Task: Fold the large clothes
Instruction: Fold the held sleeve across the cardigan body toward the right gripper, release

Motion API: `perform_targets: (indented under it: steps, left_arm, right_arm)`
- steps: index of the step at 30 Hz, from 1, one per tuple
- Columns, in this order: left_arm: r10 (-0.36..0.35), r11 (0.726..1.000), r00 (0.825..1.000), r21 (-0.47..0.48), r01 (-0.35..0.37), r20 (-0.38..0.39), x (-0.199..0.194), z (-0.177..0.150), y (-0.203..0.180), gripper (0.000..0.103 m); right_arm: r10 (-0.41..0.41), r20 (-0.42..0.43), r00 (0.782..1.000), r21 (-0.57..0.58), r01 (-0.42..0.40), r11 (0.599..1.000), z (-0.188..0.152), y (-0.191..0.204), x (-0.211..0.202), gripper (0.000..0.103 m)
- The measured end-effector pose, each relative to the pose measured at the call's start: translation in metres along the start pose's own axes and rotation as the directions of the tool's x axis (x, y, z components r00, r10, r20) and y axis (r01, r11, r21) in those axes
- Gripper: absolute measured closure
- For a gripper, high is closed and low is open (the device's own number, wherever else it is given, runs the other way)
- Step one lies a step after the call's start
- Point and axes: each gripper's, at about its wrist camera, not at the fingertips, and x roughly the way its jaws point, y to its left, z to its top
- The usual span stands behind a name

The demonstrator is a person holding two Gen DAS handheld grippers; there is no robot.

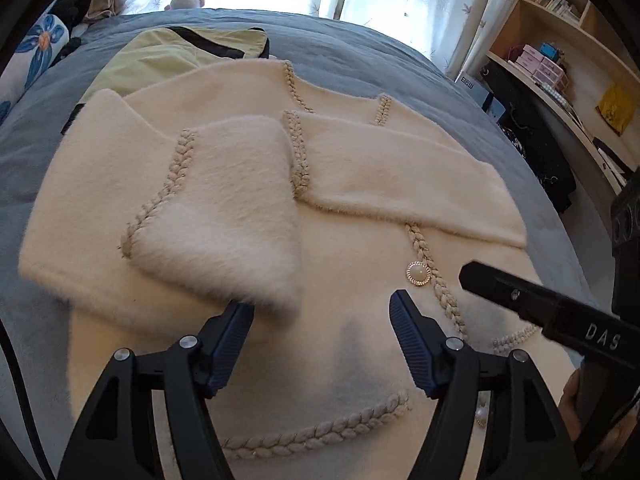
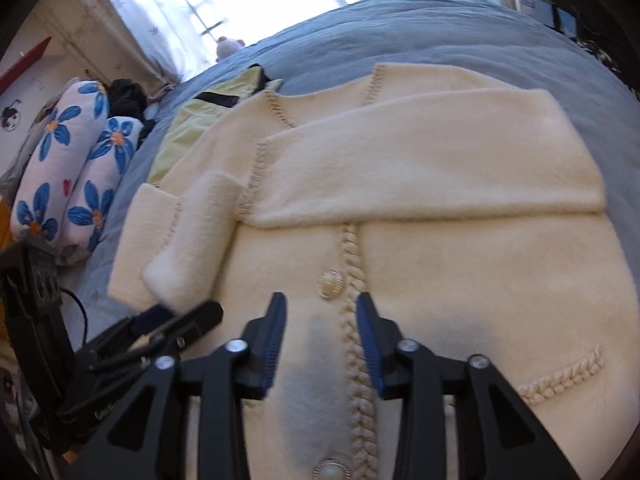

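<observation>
Garment: cream fuzzy cardigan with braided trim (image 1: 248, 184) spread flat over the middle of the blue-grey bed cover (image 1: 360, 52), front side up, both sleeves folded across the chest.
Left sleeve: cuff end lying on the body, just ahead of the left tongs (image 1: 322, 308).
Right sleeve: laid across the chest below the neckline, cuff edged in braid.
Button: round pearl button with gold rim (image 1: 419, 274) on the centre braid, near the right tongs (image 2: 322, 312).
Left tongs: open, nothing between the blue pads, hovering over the lower front, one pad close to the cuff edge.
Right tongs: open, gripping nothing, straddling the centre braid from above.
Far side of bed: yellow-green garment with black trim (image 1: 168, 60) partly under the cardigan's shoulder.
Left edge of bed: white pillows with blue flowers (image 2: 72, 168).
</observation>
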Motion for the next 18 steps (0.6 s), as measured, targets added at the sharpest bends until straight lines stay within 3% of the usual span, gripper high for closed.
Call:
perform_targets:
  steps: [4,10,15,18]
  left_arm:
    - [0.033,0.999,0.999,-0.003,-0.033,0.028,-0.028,-0.011,0.015,0.033]
    - [0.123,0.986,0.992,-0.118,-0.118,0.035,-0.053,-0.024,0.064,0.033]
    - [0.184,0.957,0.983,-0.225,-0.182,-0.015,-0.049,-0.034,0.104,0.033]
    - [0.196,0.944,0.98,-0.262,-0.198,-0.034,-0.044,-0.038,0.12,0.033]
  right_arm:
    - [0.048,0.031,0.998,-0.152,-0.043,0.987,0.014,0.038,-0.003,0.033]
    - [0.071,-0.008,0.997,-0.388,-0.068,0.919,0.015,0.1,0.022,0.031]
    - [0.016,-0.065,0.998,-0.578,-0.051,0.814,-0.005,0.14,0.057,0.031]
    - [-0.054,-0.035,0.998,-0.676,0.016,0.737,-0.017,0.157,0.074,0.031]
